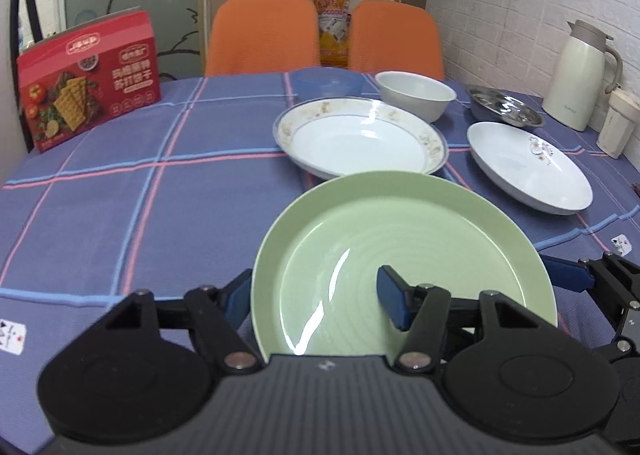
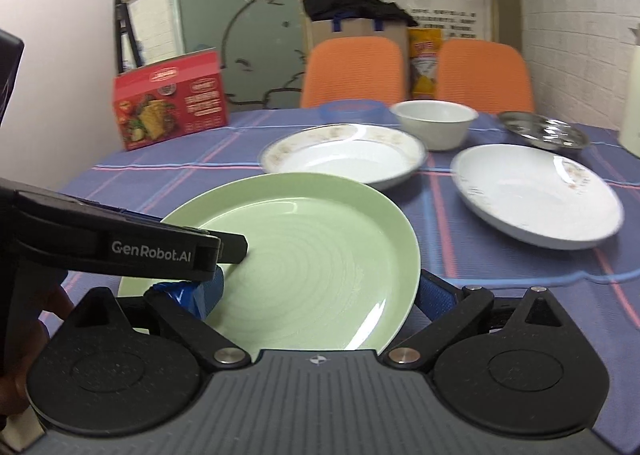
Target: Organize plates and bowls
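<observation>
I hold the green plate [image 1: 404, 263] with both grippers, lifted a little above the checked tablecloth [image 1: 120, 215] and tilted. In my left wrist view, my left gripper [image 1: 316, 299] has its jaws spread across the plate's rim at about 8 o'clock: one blue pad sits outside the edge, the other lies on the plate's inner face, so the rim is between them, though I cannot tell how firmly they press. My right gripper [image 2: 320, 291] does the same on the rim's other side; in its own view its jaws bracket the edge, one pad on the inner face at 9 o'clock and the other outside at 3 o'clock. Its fingers also show at the right edge of the left view.

Beyond the green plate, at 12 o'clock, rests a floral-rimmed white plate [image 1: 360, 137], with the green one's far edge overlapping it in view. At 1 o'clock behind it stands a white bowl [image 1: 416, 93], and beside that a blue bowl [image 1: 326, 81]. At 2 o'clock lies another white plate [image 1: 528, 167], with a steel dish [image 1: 504, 107] just behind it. A red cracker box [image 1: 90, 81] stands at 10 o'clock, and a cream jug [image 1: 580, 75] by the wall at 2 o'clock.
</observation>
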Demonstrator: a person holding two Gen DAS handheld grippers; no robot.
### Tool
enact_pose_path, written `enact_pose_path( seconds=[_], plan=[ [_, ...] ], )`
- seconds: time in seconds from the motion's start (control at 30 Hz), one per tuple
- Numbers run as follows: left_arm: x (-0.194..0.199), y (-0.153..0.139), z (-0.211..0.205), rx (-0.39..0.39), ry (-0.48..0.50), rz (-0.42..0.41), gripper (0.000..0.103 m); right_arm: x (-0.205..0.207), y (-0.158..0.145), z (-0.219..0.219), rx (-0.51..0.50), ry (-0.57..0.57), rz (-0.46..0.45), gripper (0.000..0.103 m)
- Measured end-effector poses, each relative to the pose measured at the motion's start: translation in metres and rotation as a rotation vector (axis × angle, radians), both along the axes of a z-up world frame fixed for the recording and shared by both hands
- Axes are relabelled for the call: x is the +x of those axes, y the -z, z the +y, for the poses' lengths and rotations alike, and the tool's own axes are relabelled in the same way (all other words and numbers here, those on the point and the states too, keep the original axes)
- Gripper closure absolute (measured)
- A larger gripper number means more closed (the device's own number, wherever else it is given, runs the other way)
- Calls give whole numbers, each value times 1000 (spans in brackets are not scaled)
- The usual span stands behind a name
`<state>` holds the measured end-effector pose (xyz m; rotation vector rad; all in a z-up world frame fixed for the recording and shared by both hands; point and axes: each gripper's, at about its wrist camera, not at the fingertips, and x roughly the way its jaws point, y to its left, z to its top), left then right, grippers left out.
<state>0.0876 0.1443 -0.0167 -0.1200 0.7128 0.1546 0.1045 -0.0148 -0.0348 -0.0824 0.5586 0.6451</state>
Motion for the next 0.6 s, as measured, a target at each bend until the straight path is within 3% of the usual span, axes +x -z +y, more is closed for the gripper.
enact_pose_path(
  seconds=[0.17,0.33,0.43,0.47,0.57,0.6],
  plan=[
    [-3,9,31,10,-74,24,44,8,10,38,-35,-75,25,15],
    [2,19,38,-26,-61,15,43,8,17,45,-92,-88,3,14],
    [3,21,37,-39,-49,14,27,7,16,43,-87,-86,13,14],
    [2,21,36,-27,-49,13,15,7,15,42,-87,-95,17,14],
    [-5,10,42,-25,-64,-36,11,10,6,28,-37,-90,34,17],
    [-7,3,46,-33,-71,-62,4,11,-1,20,-9,-63,20,16]
  ],
)
